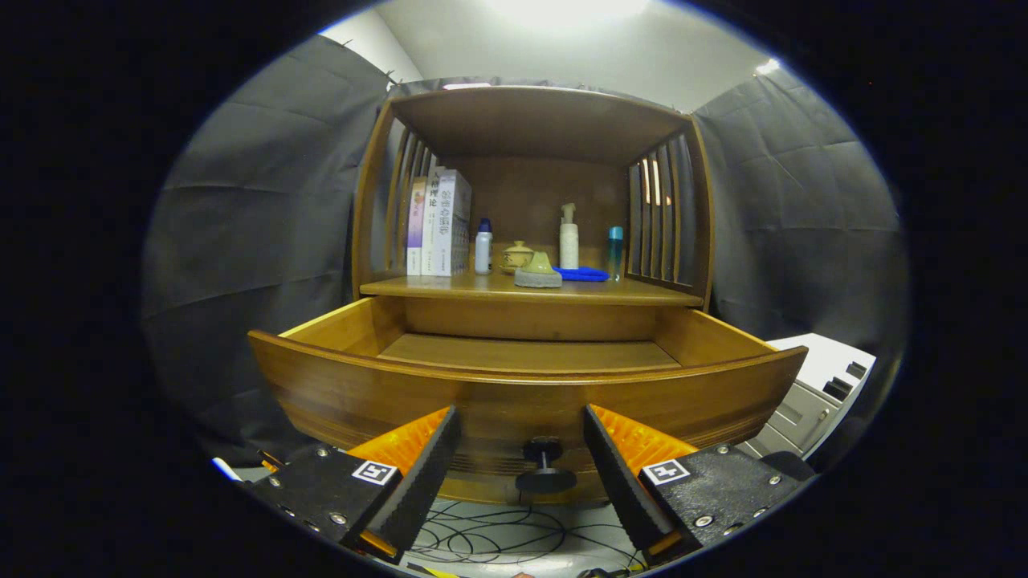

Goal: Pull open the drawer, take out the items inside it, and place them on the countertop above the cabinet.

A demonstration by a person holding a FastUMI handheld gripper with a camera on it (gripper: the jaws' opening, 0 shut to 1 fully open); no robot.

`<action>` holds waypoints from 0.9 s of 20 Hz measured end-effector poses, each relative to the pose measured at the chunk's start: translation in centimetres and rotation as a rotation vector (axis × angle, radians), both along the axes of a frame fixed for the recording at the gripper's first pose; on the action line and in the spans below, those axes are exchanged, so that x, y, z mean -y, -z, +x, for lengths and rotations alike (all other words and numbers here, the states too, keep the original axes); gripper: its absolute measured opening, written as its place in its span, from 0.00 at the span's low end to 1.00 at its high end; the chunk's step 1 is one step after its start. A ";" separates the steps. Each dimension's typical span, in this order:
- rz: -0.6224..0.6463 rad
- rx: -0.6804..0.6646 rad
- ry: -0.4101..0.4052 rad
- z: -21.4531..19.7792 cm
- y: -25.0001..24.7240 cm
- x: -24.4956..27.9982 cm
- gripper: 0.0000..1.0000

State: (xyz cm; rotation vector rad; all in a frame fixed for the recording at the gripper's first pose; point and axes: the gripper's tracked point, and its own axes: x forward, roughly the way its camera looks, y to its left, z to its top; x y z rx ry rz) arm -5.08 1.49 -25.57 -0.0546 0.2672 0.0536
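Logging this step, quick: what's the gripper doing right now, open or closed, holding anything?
Gripper: open, holding nothing; its fingers stand apart on either side of the drawer knob, not touching it.

The drawer [514, 385] and countertop [530, 291] are smooth, shiny brown wood. The knob [544, 464] between the spread gripper [522, 466] fingers looks dull and dark. The books [440, 223] have glossy paper covers.
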 end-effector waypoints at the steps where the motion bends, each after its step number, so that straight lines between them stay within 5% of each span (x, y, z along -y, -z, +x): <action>1: 0.008 0.011 0.003 0.2 0.0 0.0 0.95; 18: 0.004 0.000 -0.034 4.1 0.9 0.1 0.96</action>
